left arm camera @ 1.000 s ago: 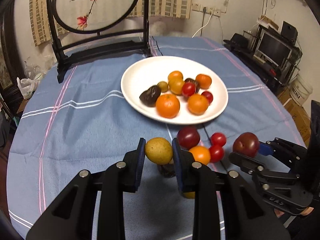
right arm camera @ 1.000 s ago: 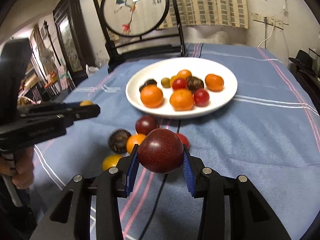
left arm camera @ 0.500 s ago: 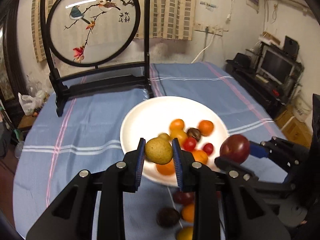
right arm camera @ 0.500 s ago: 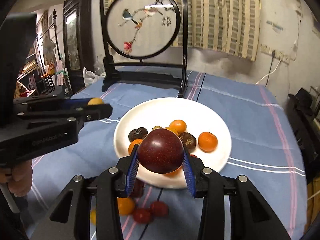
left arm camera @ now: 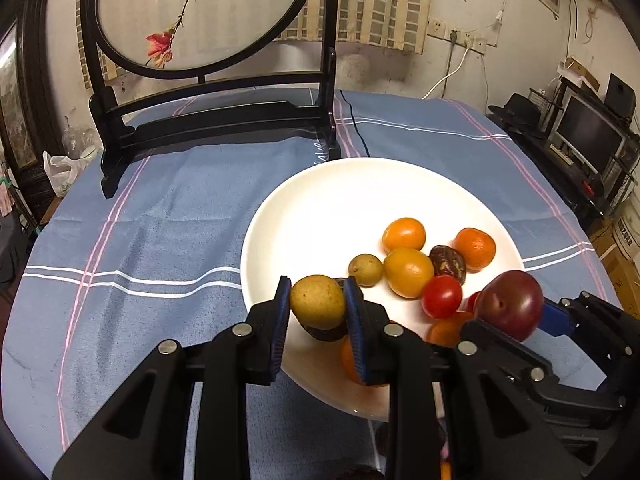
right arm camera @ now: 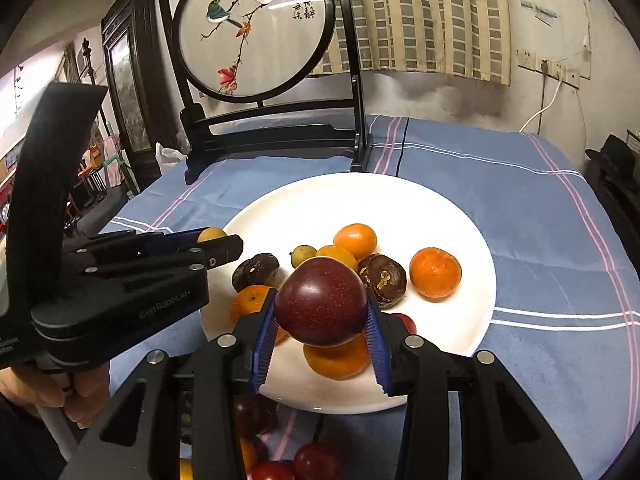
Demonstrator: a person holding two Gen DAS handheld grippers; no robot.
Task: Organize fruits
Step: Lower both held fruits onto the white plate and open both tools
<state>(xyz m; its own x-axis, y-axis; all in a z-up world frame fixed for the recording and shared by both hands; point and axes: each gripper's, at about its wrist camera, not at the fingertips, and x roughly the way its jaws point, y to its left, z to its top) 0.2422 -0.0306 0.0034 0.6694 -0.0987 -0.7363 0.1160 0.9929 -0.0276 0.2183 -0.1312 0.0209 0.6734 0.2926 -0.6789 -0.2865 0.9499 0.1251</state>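
A white plate on the blue cloth holds several small fruits: oranges, red tomatoes, dark brown ones and a small green one. My left gripper is shut on a yellow-green fruit and holds it above the plate's near left part. My right gripper is shut on a dark red plum above the plate's near side. The plum also shows in the left wrist view. A few loose fruits lie on the cloth under my right gripper, partly hidden.
A black wooden stand with a round embroidered bird screen stands on the table behind the plate. A black cable runs across the cloth to the plate. Shelves with a monitor stand at the right.
Both grippers have moved forward with their fruits, from over the loose fruits on the cloth to above the plate's near part. The plate now looks closer.
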